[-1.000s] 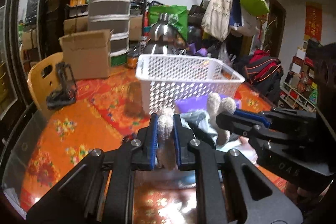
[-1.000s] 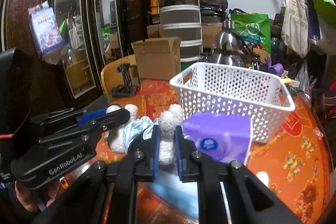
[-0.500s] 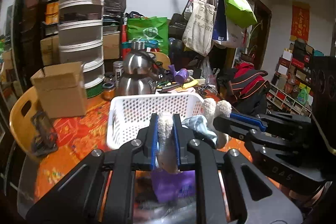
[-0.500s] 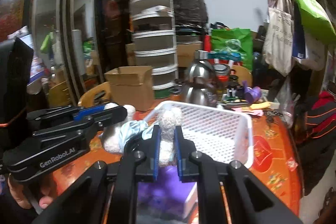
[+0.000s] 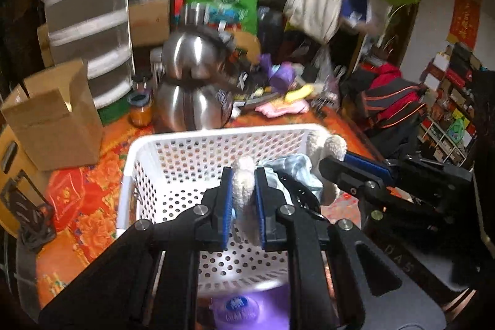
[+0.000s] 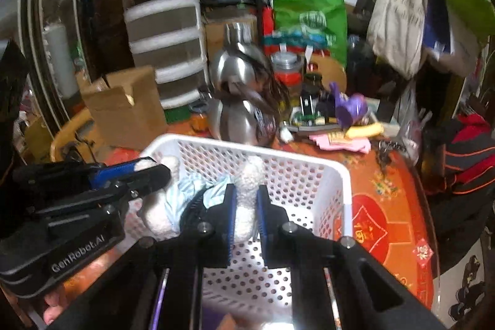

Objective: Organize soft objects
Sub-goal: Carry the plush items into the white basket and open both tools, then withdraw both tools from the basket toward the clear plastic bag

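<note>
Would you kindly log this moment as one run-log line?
left gripper: shut on plush toy | right gripper: shut on plush toy | toy: held over white basket | release: pending

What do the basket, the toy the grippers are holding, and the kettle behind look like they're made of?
Basket: glossy white plastic, punched with round holes. Toy: cream fleecy plush with pale blue cloth, squeezed between the pads. Kettle: polished metal, probably stainless steel, judging by mirror-like reflections.

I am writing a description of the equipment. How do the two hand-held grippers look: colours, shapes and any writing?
Both grippers are matte black plastic with angular, wedge-shaped arms and silver screws. The left gripper and the right gripper each have two flat jaws lined with ribbed blue pads. The left body shows pale lettering "GenRobot.AI"; the right body carries faint raised characters like "DAS". No cables or sleeves are visible.
</note>
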Tool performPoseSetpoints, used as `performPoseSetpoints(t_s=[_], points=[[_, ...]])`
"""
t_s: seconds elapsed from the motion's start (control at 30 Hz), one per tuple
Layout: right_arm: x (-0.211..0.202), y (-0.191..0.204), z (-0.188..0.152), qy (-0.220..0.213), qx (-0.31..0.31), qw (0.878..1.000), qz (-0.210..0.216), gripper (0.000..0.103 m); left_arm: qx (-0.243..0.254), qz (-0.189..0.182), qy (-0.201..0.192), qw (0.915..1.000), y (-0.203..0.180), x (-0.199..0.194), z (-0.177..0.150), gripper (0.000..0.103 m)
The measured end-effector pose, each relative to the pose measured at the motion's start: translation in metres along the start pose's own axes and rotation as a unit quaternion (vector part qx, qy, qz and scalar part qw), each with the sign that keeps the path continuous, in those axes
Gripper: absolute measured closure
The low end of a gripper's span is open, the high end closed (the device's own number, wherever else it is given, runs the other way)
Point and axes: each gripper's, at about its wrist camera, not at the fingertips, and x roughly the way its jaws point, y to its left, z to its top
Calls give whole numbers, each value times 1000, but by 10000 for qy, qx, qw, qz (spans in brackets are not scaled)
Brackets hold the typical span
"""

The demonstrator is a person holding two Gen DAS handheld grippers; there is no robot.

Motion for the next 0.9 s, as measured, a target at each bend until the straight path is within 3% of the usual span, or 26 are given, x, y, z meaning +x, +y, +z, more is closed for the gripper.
performPoseSetpoints(t_s=[0.1,0.3,0.37,0.4,0.43,0.5,0.53,0.57,0.63,0.8,0.9], points=[[29,-7,-10,288,239,9991,173,92,-141,-17,289,9995,7,33,-5,91],[47,-6,-25,485,207,9983,231,92,-217,52,461,9987,19,59,-18,90],[46,-10,-27,499,410,9972,378,89,-250,64,496,9984,25,62,-22,86],[44,-10,-27,472,416,9974,358,87,-255,97,512,9983,27,62,-23,77],[40,-11,-27,419,390,9980,278,83,-264,181,495,9983,31,59,-27,62],[31,-12,-27,312,364,9986,207,62,-315,277,400,9983,37,52,-28,43],[23,-13,-28,224,361,9989,186,42,-341,253,279,9987,40,45,-29,37],[17,-14,-29,155,347,9992,152,32,-354,248,171,9989,42,37,-30,36],[0,-16,-31,-62,314,9994,107,31,-387,260,22,9989,46,20,-32,33],[-52,-16,-53,-372,426,9971,514,30,-100,134,-288,9994,39,-31,-55,23],[-79,-10,-76,-533,299,9968,507,20,-6,35,-504,9987,39,-67,-81,15]])
